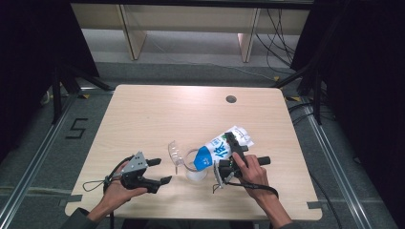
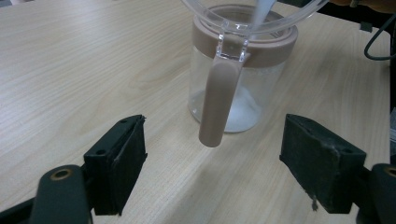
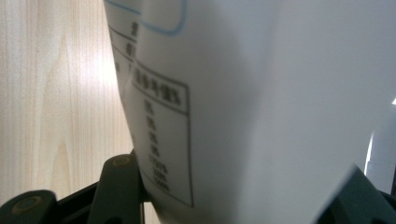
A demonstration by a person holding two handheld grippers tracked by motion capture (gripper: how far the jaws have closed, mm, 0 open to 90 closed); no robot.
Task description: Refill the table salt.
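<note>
A pale wooden desk stands among black curtains, with a dark round hole well beyond the clear jar. A blue-and-white milk carton is tipped over the jar's mouth, pinched by the right tongs. The left tongs, just beside the jar, stand spread and empty. The left gripper view adds the jar's pink rim, flipped-up lid, hanging pink tab and white liquid at the bottom; the right gripper view shows the carton's printed table.

One milk carton, one lidded jar, two grippers, one table.
</note>
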